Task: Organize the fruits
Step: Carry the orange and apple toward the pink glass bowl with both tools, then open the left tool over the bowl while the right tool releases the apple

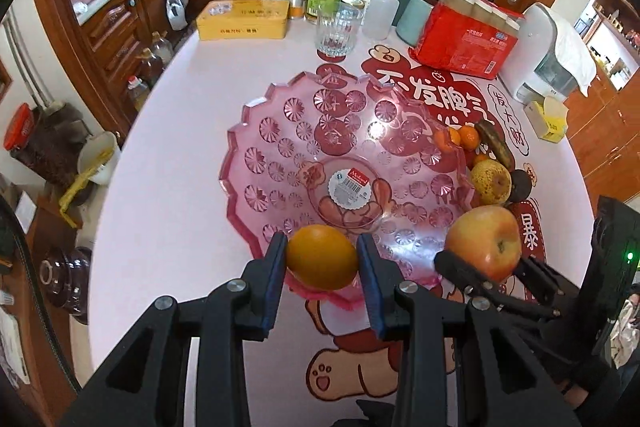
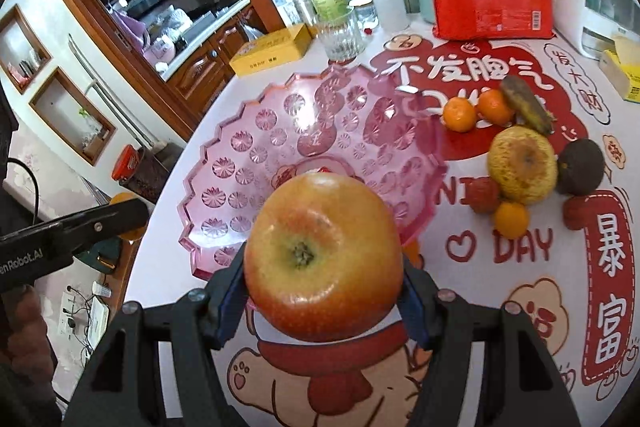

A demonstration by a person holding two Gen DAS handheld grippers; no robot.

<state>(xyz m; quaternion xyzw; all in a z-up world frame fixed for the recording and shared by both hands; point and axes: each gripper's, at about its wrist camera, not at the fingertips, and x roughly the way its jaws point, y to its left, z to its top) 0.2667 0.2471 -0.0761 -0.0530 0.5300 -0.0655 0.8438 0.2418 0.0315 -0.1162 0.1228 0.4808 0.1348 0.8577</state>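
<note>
Right now the left tongs (image 1: 322, 257) are clamped narrowly on an orange (image 1: 322, 255), one blue pad on each side, holding it above the near rim of the pink bowl (image 1: 256, 163). The right tongs (image 2: 324, 281) stand about half open around a red-yellow apple (image 2: 323, 259), their pads pressing its sides, also over the bowl's near edge. Nothing lies in the bowl; only a label shows at its bottom. To the bowl's right, on the desk (image 1: 168, 155), lie the other fruits: two small tangerines (image 2: 478, 111), a darkened banana (image 2: 526, 105), a spotted yellow pear (image 2: 522, 165), a dark round fruit (image 2: 580, 167) and another small tangerine (image 2: 511, 219). Behind the bowl stand a drinking glass (image 1: 336, 31), a yellow tin (image 1: 243, 20) and a red package (image 1: 466, 39).
</note>
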